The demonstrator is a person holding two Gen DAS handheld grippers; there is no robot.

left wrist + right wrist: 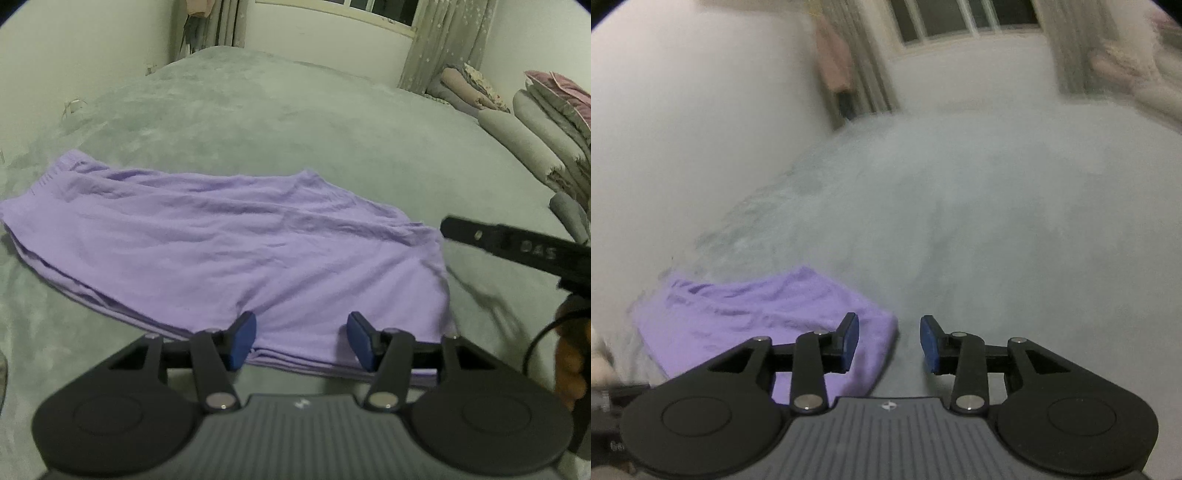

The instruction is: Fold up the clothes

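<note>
A lilac garment [229, 240] lies folded in layers on the grey bed cover [295, 122]. My left gripper [301, 341] is open and empty, its blue pads [242, 341] just above the garment's near edge. The right gripper's black finger [517, 247] shows at the right of the left wrist view, beside the garment's right edge. In the blurred right wrist view the garment [750, 325] lies at the lower left. My right gripper [889, 343] is open and empty, over the garment's right corner and the bed cover [960, 221].
Folded grey and pink quilts [546, 129] are stacked along the bed's right side. A window [373, 11] with curtains [443, 48] is at the far wall. A white wall [74, 66] runs along the bed's left side.
</note>
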